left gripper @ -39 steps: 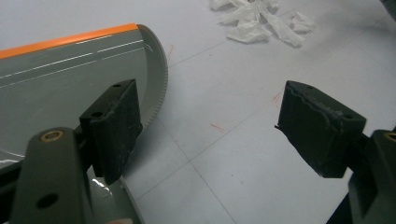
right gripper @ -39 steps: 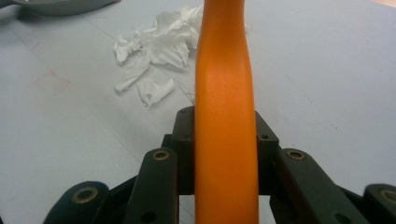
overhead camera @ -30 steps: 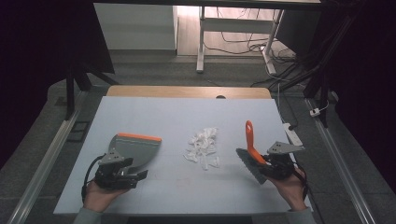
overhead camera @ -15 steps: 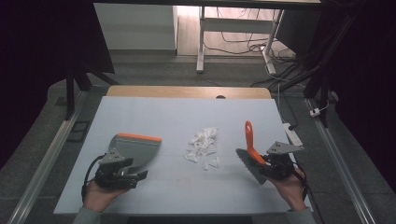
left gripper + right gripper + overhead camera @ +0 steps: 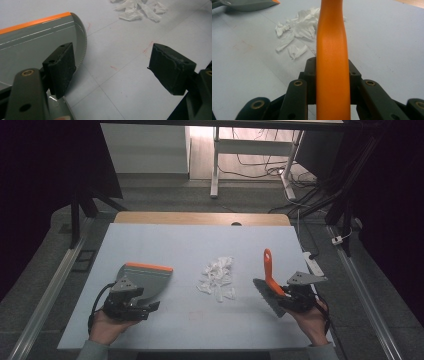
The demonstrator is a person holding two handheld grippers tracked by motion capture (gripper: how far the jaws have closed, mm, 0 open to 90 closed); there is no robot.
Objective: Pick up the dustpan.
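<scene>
A grey dustpan (image 5: 147, 276) with an orange front lip lies on the pale blue table (image 5: 200, 240) at the left. My left gripper (image 5: 145, 301) sits at the dustpan's near edge. In the left gripper view this gripper (image 5: 116, 63) is open: one pad hangs over the dustpan (image 5: 37, 42), and bare table shows between the jaws. A small heap of white paper scraps (image 5: 217, 277) lies mid-table. My right gripper (image 5: 280, 292) is shut on the orange handle (image 5: 332, 50) of a hand brush (image 5: 269, 267). The handle points up and away, and the dark bristle head (image 5: 265, 296) is low by the table.
The table's wooden far edge (image 5: 200, 218) meets a floor with a white desk frame (image 5: 216, 165) and cables. Metal rails (image 5: 55, 285) run along both sides. A white power strip (image 5: 312, 262) lies off the right edge. Paper scraps (image 5: 297, 30) lie ahead-left of the brush.
</scene>
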